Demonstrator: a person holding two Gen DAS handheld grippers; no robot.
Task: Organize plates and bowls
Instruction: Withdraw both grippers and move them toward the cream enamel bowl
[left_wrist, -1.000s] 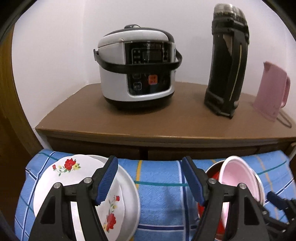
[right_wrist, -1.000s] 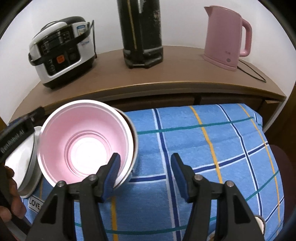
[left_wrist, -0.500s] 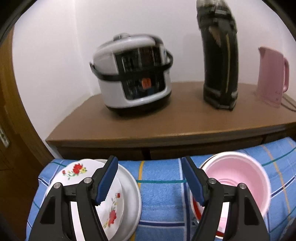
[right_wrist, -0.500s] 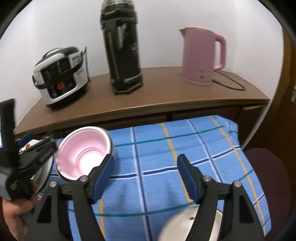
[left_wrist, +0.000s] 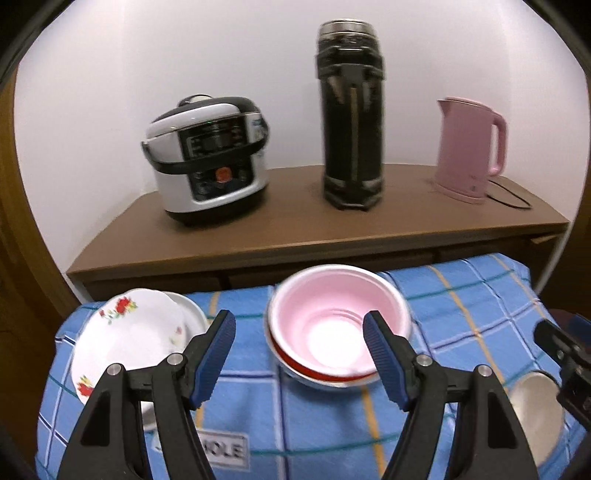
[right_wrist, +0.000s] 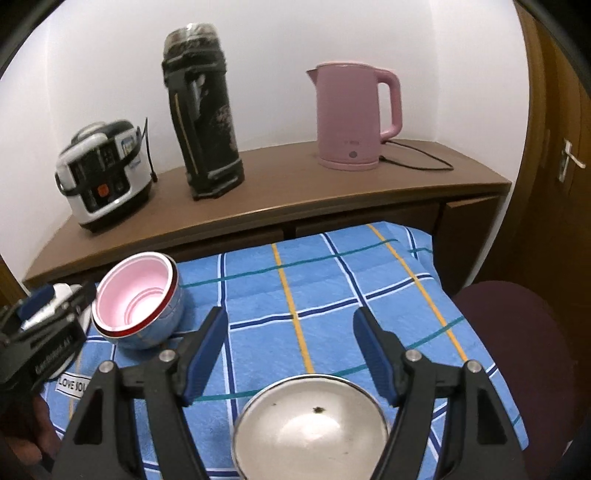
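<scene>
A: What is the left gripper (left_wrist: 299, 354) doing?

B: Its jaws stand wide apart with nothing between the blue pads. Past them, at about twelve o'clock, the pink bowl (left_wrist: 340, 325) sits nested in a red-rimmed bowl (left_wrist: 317, 373) on the blue checked cloth (left_wrist: 461, 306).

A: And the plates?

B: At ten o'clock in the left wrist view, a white plate with red flowers (left_wrist: 129, 332) lies on top of another white plate (left_wrist: 194, 314), partly behind the left finger. They are just beside the bowl stack, not touching it.

A: The right gripper (right_wrist: 288, 347)?

B: Released too, fingers spread and holding nothing. A steel bowl (right_wrist: 310, 424) sits at six o'clock in its view, low between the two finger arms, though the pads do not press on it. The pink bowl stack is off at ten o'clock, and the left gripper's black body crowds the left edge in front of the plates.

A: Anything else around?

B: Behind the cloth runs a brown wooden cabinet (left_wrist: 295, 236). On it stand a white and black rice cooker (left_wrist: 208, 158) at eleven o'clock, a tall black thermos (left_wrist: 351, 118) at twelve, and a pink electric kettle (left_wrist: 469, 147) at one, its cord trailing right. A dark maroon seat (right_wrist: 517, 332) sits at three o'clock in the right wrist view, beside the cloth.
</scene>
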